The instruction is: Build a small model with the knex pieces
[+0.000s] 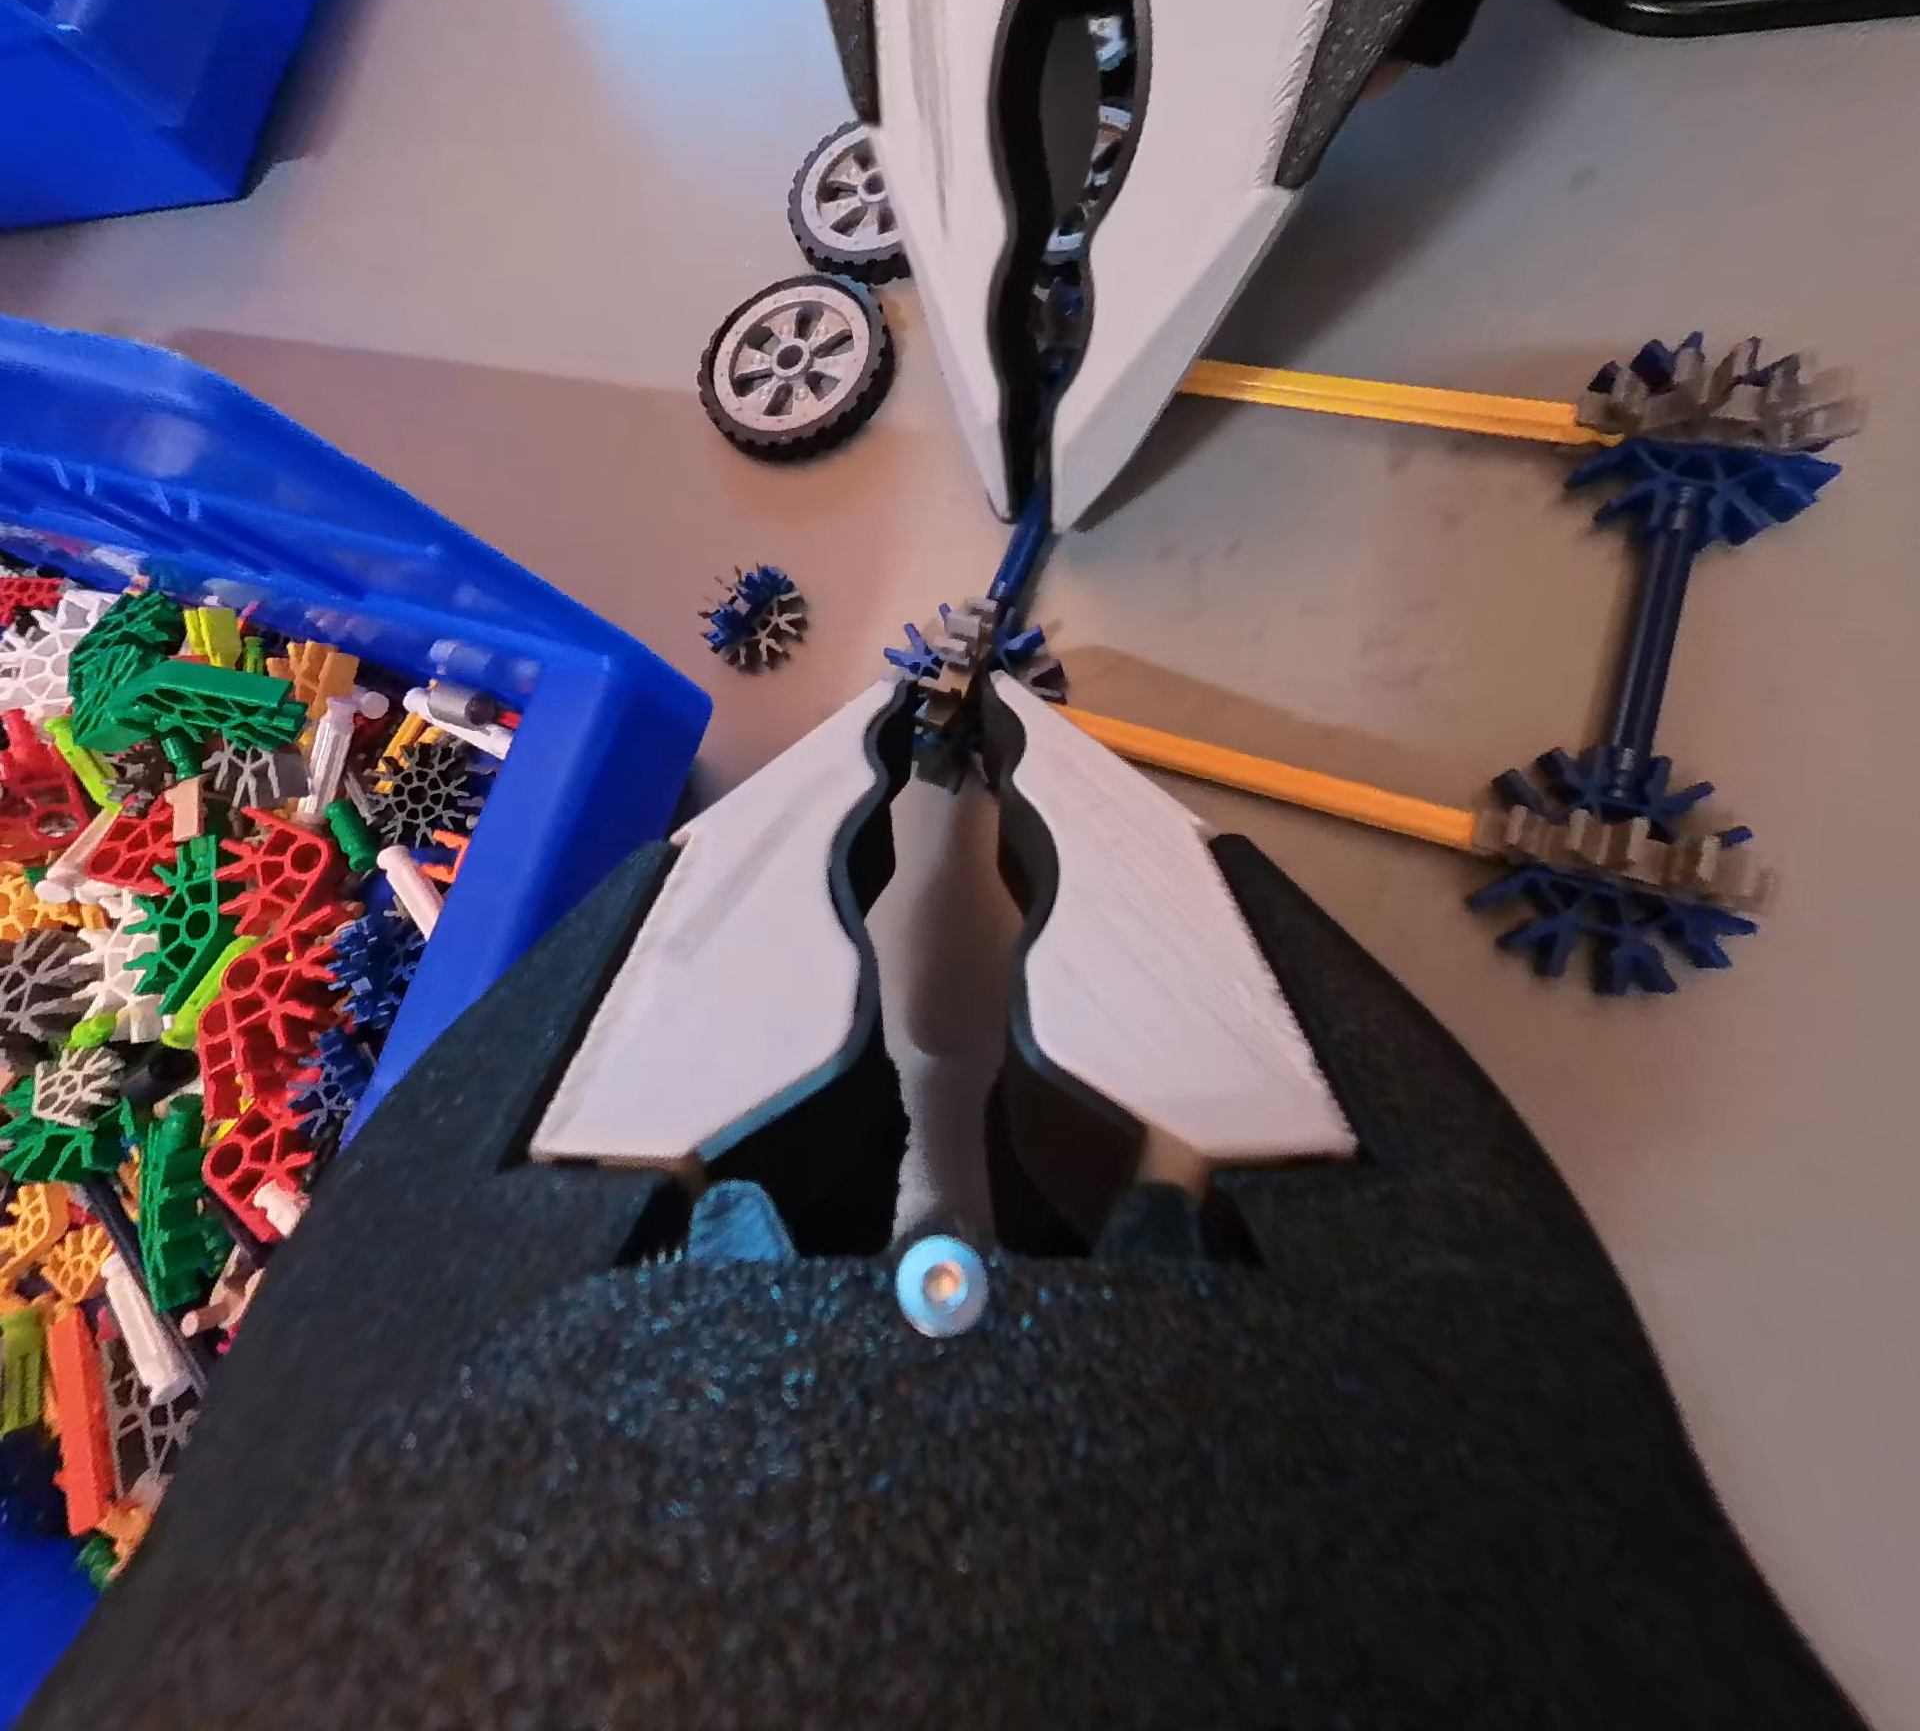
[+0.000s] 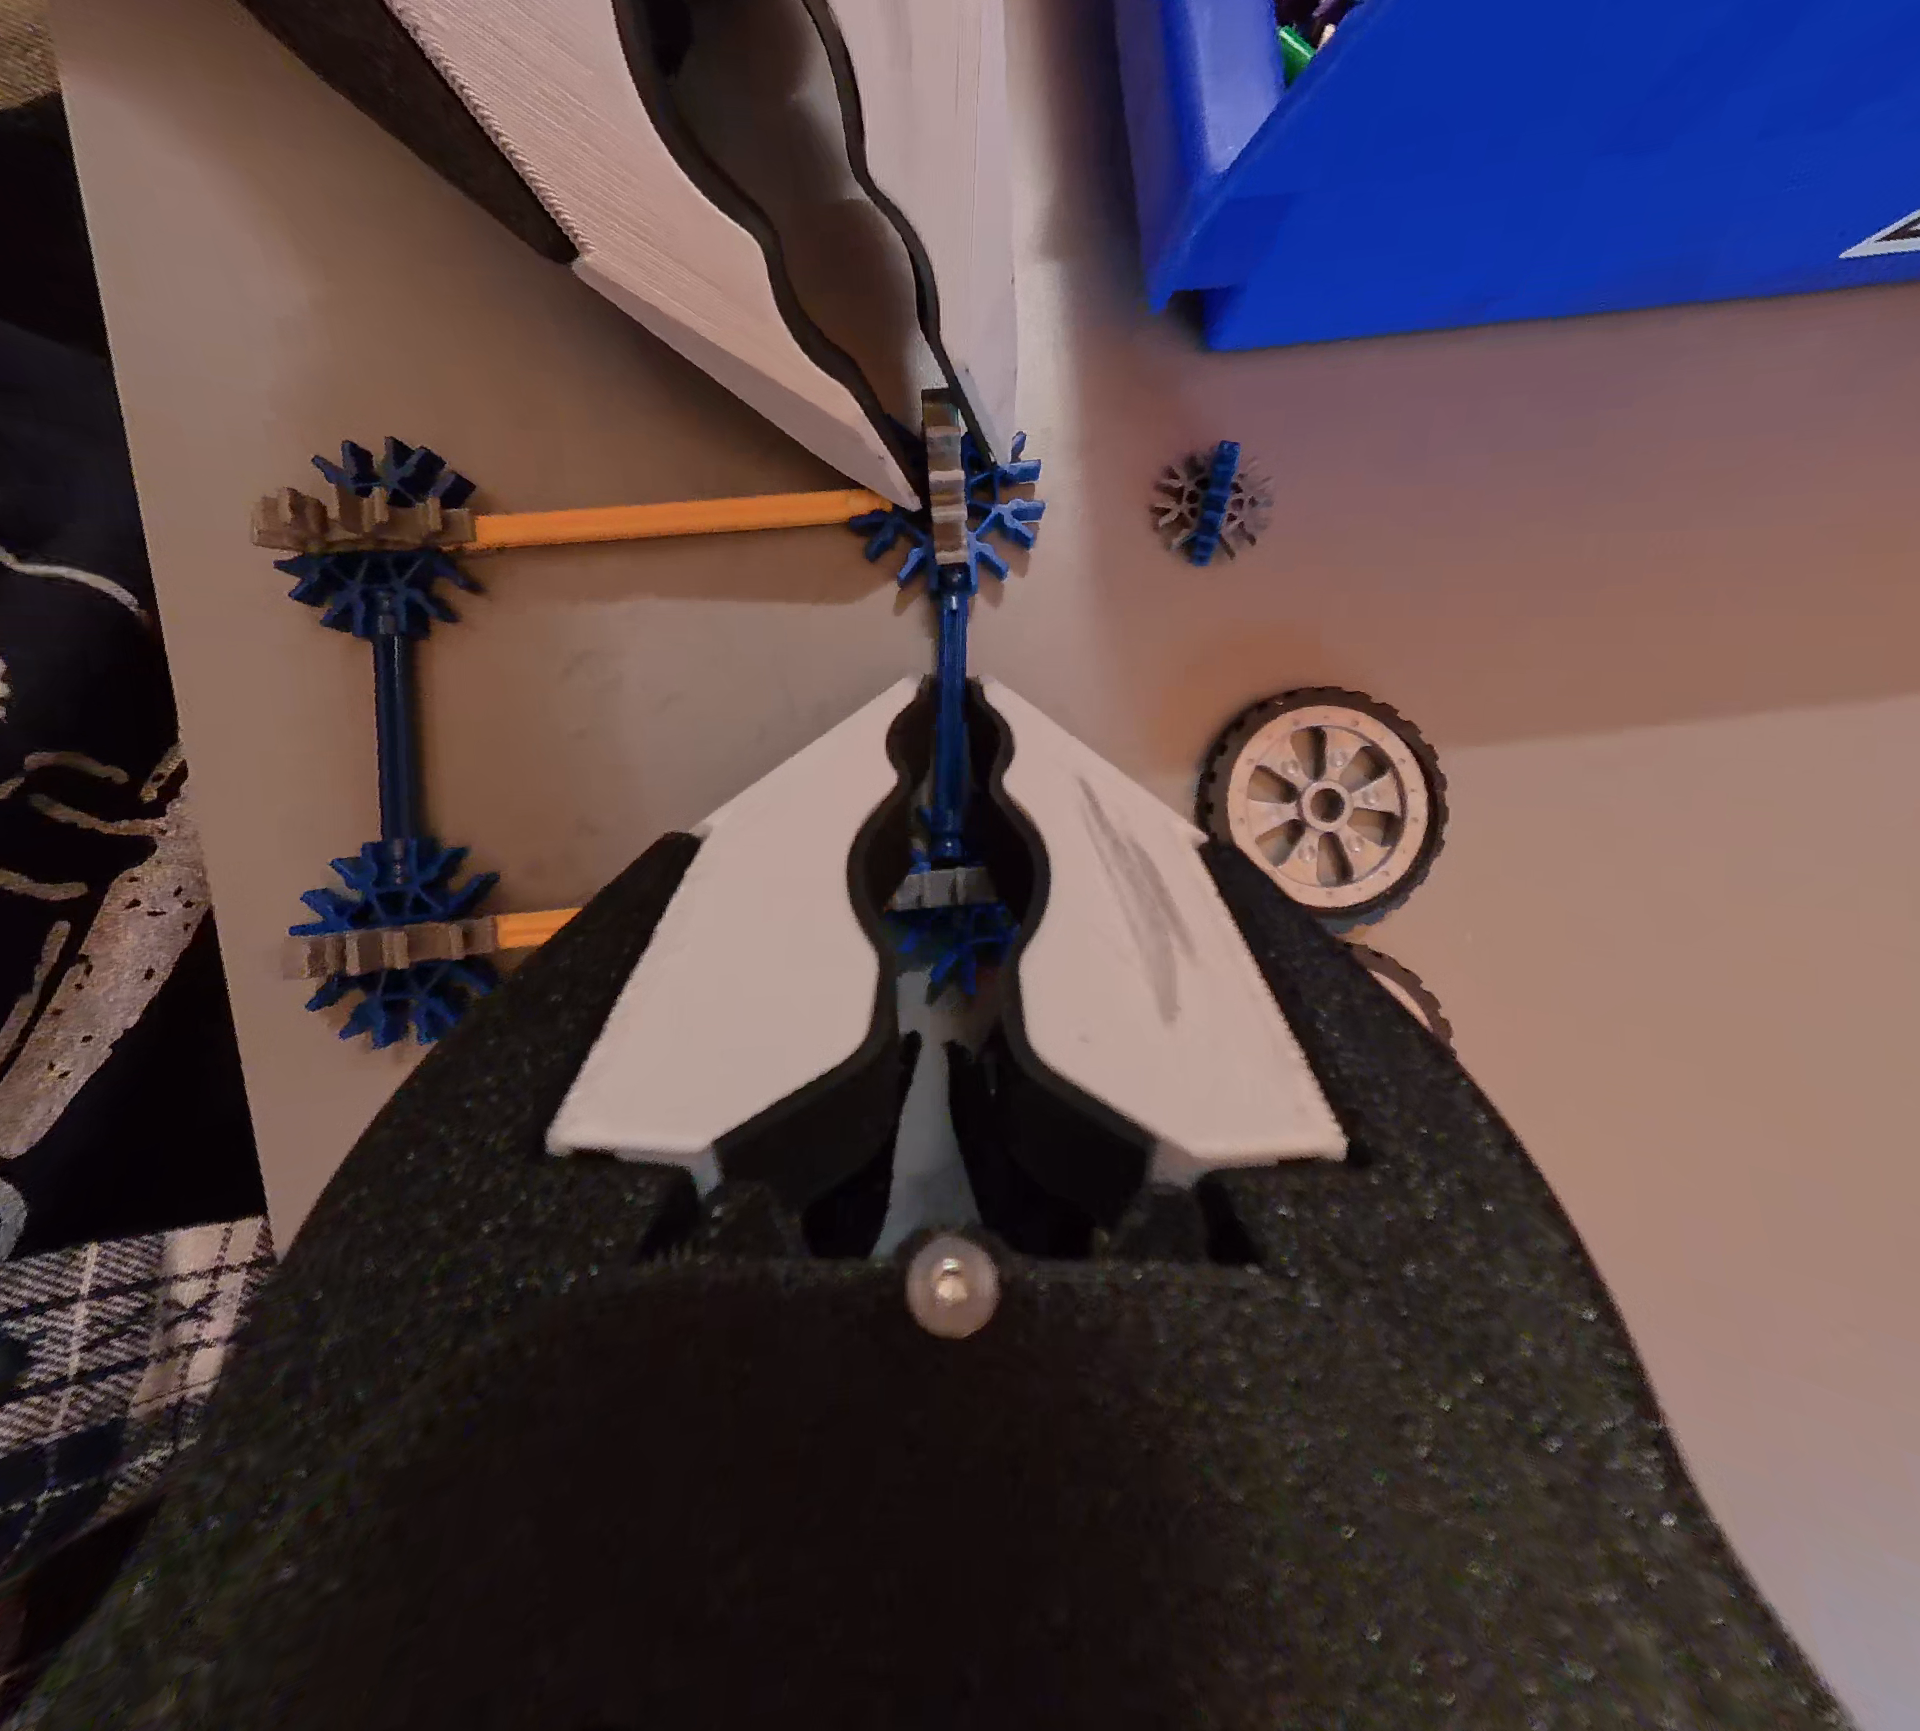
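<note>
left gripper: the left gripper (image 1: 951,694), white fingers on a black body, rises from the bottom of the left wrist view; its jaws are pressed onto a blue and grey snowflake-shaped plastic connector (image 1: 971,679) at mid frame, apparently to steady that corner.
right gripper: the right gripper (image 2: 951,694), same build, comes from the bottom of the right wrist view; its jaws pinch a short dark blue plastic rod (image 2: 951,642) that runs up into that same connector, so the two tools meet head-on along the rod.
second connector: a blue and grey connector pair (image 2: 951,912) sits in the hollow between the right gripper's fingers, on the rod's near end.
frame: a rectangular frame of yellow rods and blue connectors (image 1: 1662,621) lies flat on the grey tabletop (image 1: 1299,601), at the right of the left wrist view.
loose parts: a small blue and grey connector (image 1: 755,618) and two grey-hubbed black toy wheels (image 1: 795,379) lie near, left of centre.
bin: a blue plastic bin of mixed coloured parts (image 1: 613,746) fills the lower left.
</note>
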The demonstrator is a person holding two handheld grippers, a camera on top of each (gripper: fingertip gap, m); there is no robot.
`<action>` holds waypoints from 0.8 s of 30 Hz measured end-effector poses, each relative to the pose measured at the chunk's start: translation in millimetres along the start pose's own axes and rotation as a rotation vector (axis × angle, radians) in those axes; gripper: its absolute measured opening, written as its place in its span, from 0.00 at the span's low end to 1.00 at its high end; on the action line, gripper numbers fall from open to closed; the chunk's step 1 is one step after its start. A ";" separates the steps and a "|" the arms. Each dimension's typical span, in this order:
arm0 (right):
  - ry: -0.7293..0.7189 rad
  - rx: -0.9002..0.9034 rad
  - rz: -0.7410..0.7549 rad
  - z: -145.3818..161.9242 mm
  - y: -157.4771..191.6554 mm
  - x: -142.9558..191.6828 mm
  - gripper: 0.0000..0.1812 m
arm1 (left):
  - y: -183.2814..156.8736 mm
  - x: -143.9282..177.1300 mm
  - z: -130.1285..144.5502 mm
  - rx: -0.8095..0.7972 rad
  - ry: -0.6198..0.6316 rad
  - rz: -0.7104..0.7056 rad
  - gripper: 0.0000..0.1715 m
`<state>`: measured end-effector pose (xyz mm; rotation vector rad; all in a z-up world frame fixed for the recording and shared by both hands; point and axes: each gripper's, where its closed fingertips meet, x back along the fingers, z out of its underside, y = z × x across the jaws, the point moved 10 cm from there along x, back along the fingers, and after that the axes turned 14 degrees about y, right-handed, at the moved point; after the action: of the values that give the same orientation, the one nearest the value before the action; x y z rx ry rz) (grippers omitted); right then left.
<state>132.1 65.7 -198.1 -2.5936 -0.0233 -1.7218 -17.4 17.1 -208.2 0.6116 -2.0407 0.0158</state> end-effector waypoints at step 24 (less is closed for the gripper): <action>0.043 0.049 0.017 2.9 3.7 2.2 0.02 | -1.0 10.3 -0.8 -0.049 -0.097 -0.016 0.02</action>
<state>135.7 62.1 -197.3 -2.5144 -0.0420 -1.7488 -20.5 12.2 -199.6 0.6084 -2.1237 -0.0743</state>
